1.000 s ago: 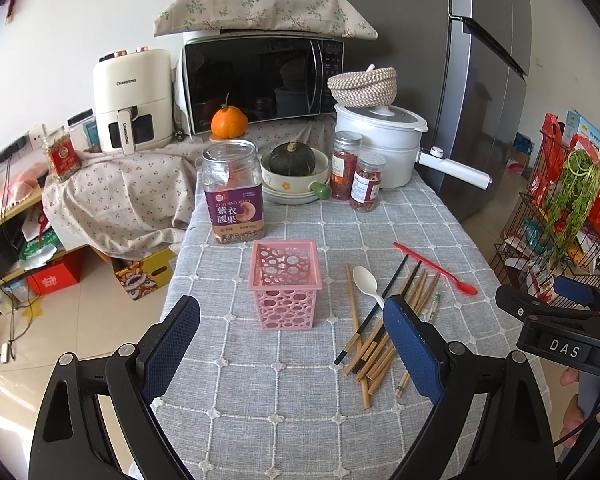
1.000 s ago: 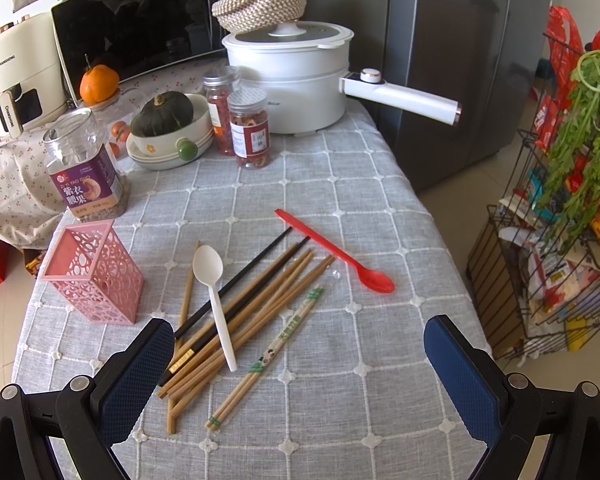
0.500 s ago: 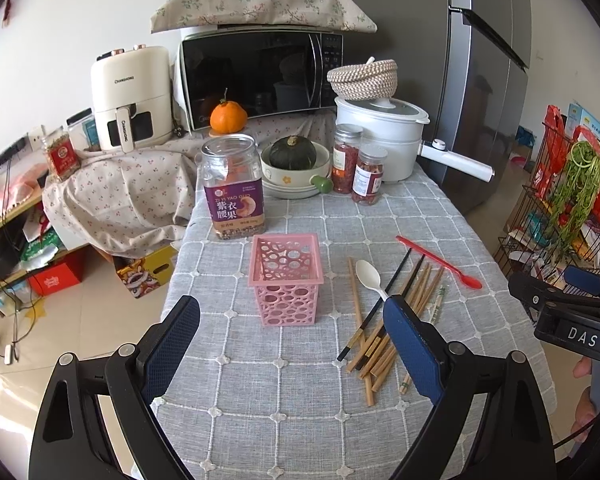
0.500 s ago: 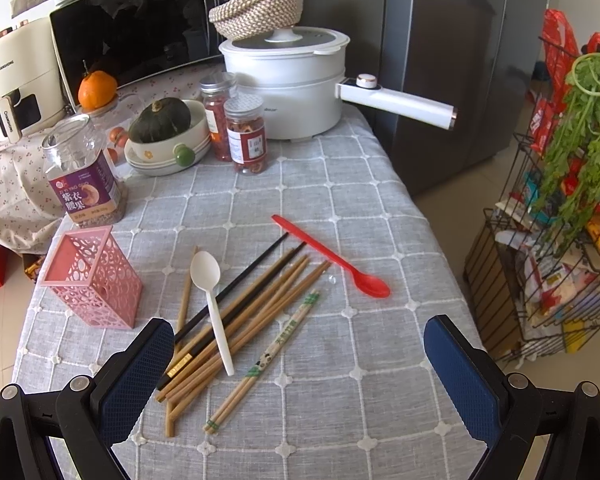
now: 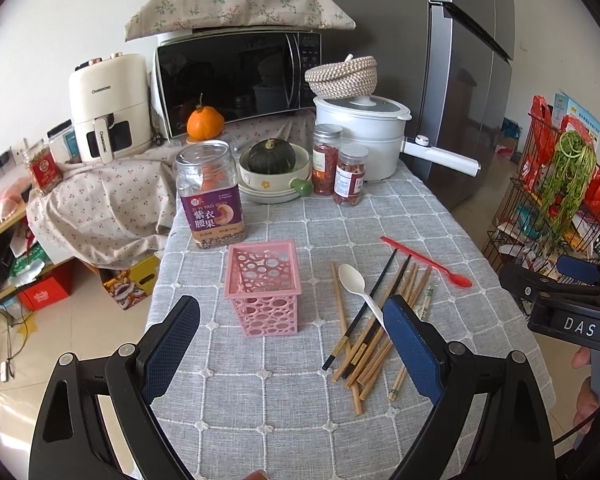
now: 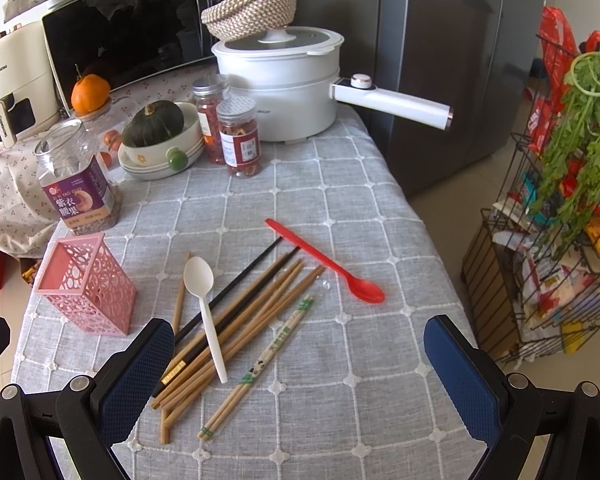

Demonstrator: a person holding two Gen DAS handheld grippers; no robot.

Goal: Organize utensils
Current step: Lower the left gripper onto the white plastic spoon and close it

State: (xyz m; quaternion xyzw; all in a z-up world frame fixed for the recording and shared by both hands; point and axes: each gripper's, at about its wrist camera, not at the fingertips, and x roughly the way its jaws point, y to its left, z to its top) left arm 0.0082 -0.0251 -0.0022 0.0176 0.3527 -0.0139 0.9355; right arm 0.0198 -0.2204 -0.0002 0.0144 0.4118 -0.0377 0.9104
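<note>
A pink perforated holder (image 5: 262, 287) (image 6: 85, 288) stands empty on the grey checked tablecloth. To its right lie several wooden and black chopsticks (image 5: 374, 328) (image 6: 236, 320), a white spoon (image 5: 359, 288) (image 6: 205, 300) across them, and a red spoon (image 5: 426, 261) (image 6: 326, 262) further right. My left gripper (image 5: 292, 344) is open and empty, just before the holder. My right gripper (image 6: 300, 372) is open and empty, above the near end of the chopsticks; it also shows at the right edge of the left wrist view (image 5: 568, 300).
At the back stand a nut jar (image 5: 210, 194), a bowl with a squash (image 5: 274, 168), two spice jars (image 5: 340, 170), a white pot with a long handle (image 6: 284, 88), a microwave (image 5: 236, 80). A wire rack with greens (image 6: 560, 200) stands right of the table.
Both grippers have drawn slightly back and up from the table, so the objects appear a little further away. Nothing on the table has moved.
</note>
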